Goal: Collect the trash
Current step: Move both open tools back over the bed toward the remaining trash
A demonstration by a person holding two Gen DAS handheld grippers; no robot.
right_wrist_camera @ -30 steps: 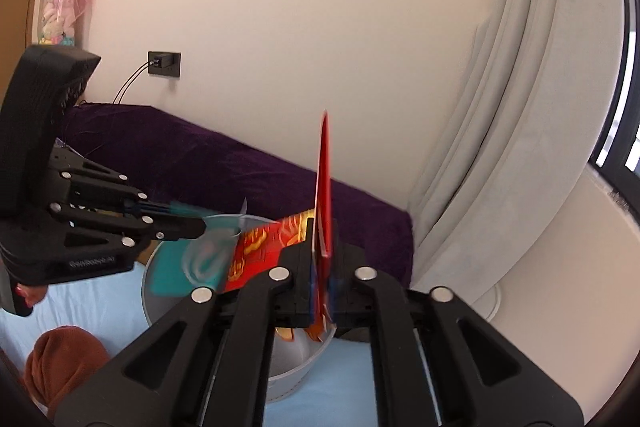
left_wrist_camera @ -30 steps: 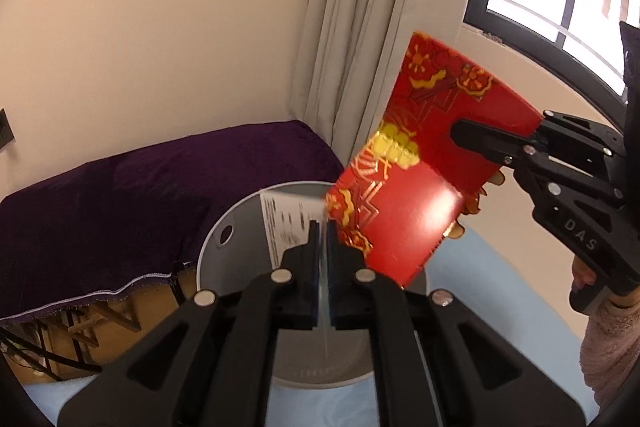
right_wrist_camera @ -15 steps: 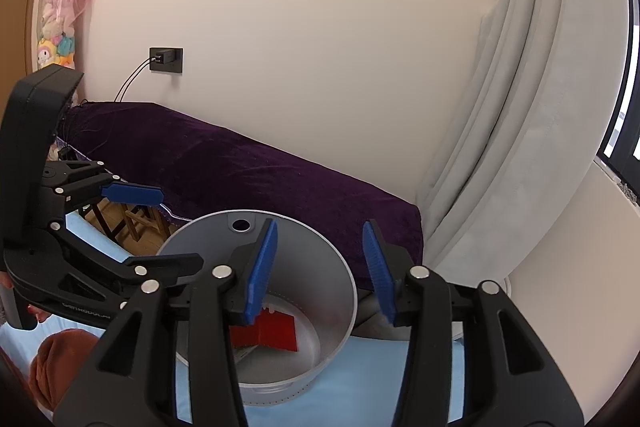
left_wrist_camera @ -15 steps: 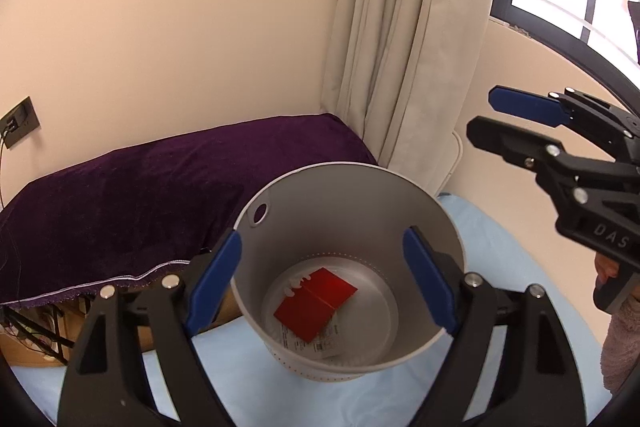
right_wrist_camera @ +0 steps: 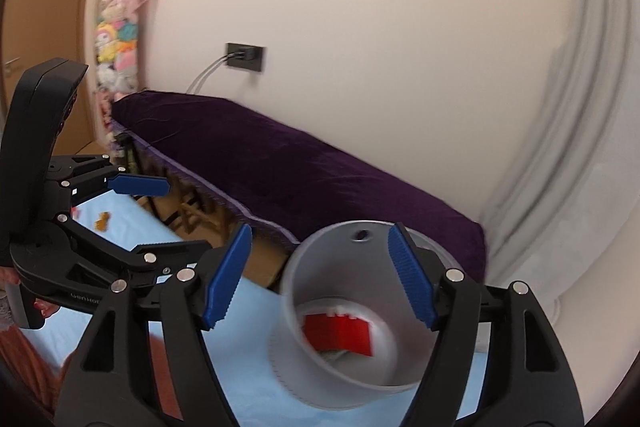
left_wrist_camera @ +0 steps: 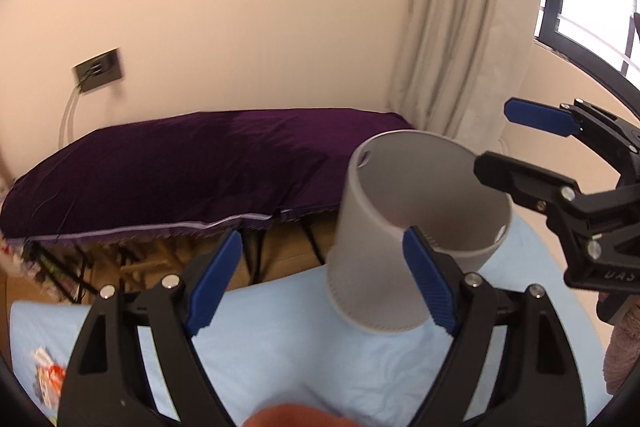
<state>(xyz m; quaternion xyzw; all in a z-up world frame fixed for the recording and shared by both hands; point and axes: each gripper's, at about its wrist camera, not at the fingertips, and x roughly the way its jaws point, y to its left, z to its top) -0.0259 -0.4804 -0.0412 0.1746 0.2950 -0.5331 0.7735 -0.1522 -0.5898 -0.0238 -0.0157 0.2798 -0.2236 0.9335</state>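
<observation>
Wrapper [left_wrist_camera: 48, 375] near the bed's left edge looks light, crinkly: pinch an edge; both hand-held grippers [left_wrist_camera: 320, 279] [right_wrist_camera: 320, 275] gape empty, right's jaws just widened.

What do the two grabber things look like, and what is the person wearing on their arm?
Both the left gripper and the right gripper are black plastic frames with silver screws and ridged blue pads on their fingers. The right one has small raised lettering on its side. A fuzzy pinkish sleeve shows at the wrist.

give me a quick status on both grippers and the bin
Left gripper open, nothing between its jaws. Right gripper open, jaws just been widening, nothing held. Red packet lies in the grey bin. More scraps left on the blue sheet.
</observation>
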